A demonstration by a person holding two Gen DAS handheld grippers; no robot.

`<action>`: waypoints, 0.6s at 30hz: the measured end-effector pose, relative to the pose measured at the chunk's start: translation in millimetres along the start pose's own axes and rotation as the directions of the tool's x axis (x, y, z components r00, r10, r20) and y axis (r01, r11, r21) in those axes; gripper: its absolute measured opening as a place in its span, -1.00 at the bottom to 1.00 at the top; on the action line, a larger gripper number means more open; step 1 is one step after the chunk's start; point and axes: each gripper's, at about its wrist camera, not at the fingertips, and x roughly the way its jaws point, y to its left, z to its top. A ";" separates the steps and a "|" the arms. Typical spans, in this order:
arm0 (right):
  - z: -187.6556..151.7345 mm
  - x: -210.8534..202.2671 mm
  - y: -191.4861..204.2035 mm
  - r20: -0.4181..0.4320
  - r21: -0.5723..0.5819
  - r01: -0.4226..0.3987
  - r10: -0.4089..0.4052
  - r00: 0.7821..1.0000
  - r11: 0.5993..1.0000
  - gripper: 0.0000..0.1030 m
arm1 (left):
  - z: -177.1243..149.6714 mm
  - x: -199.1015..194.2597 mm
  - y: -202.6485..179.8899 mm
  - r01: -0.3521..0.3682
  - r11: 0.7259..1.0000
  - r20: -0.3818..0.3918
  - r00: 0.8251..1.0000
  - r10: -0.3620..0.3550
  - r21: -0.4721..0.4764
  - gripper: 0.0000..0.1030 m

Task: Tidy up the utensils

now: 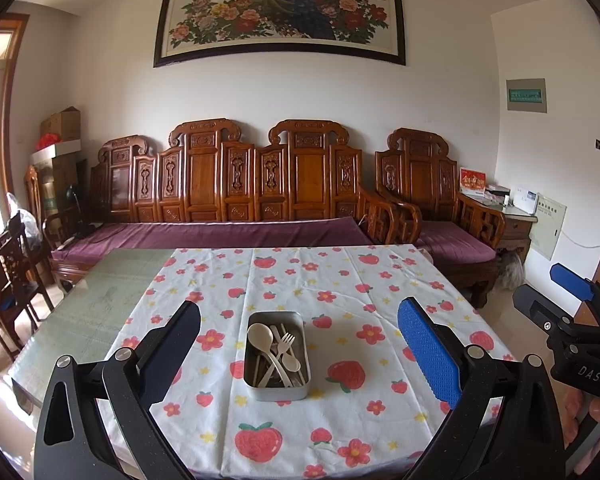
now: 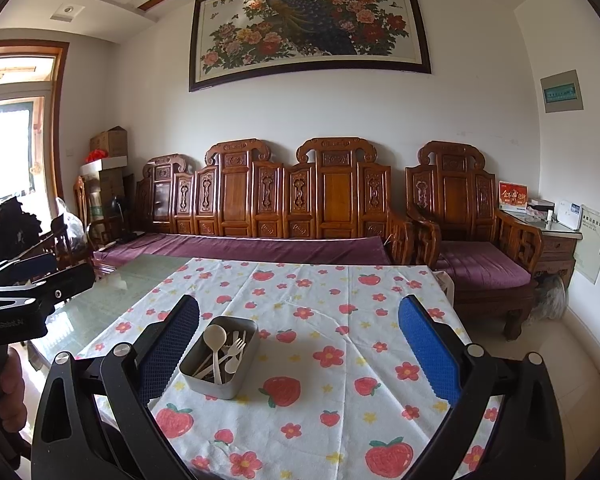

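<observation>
1. The left gripper [image 1: 299,344] hangs with fingers spread wide, holding nothing.
2. The right gripper [image 2: 299,346] is likewise released (empty).
3. The metal tin [image 1: 277,391] holds pale spoons [image 1: 260,338] and forks [image 1: 287,340], mid-tablecloth [image 1: 340,420], nearer the front edge.

The tablecloth [image 1: 340,280] is white, printed with red strawberries, pink-red flowers and small yellow stars, and the bare table [image 1: 100,292] beside it is pale green. The tin [image 1: 276,356] is plain silver-grey and its spoon [image 1: 259,336] and fork [image 1: 286,342] are cream. The left gripper [image 1: 299,356] and right gripper [image 2: 299,356] are black with dotted blue pads [image 1: 428,356], against a reddish-brown carved bench [image 1: 236,172] with purple cushions [image 1: 220,234].
</observation>
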 end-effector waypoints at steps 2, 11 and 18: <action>-0.1 0.1 0.0 -0.001 0.000 0.000 0.000 1.000 1.000 0.95 | -0.7 -0.1 -0.1 0.001 1.000 -0.001 1.000 -0.001 0.000 0.85; -0.6 1.0 -0.1 -0.001 0.000 0.002 -0.002 1.000 1.000 0.95 | -0.3 -0.8 -0.1 0.001 1.000 0.001 1.000 -0.001 0.001 0.85; 0.3 0.8 0.3 0.000 -0.001 0.003 -0.003 1.000 1.000 0.95 | -0.8 -0.9 -0.3 0.000 1.000 0.000 1.000 0.000 0.000 0.85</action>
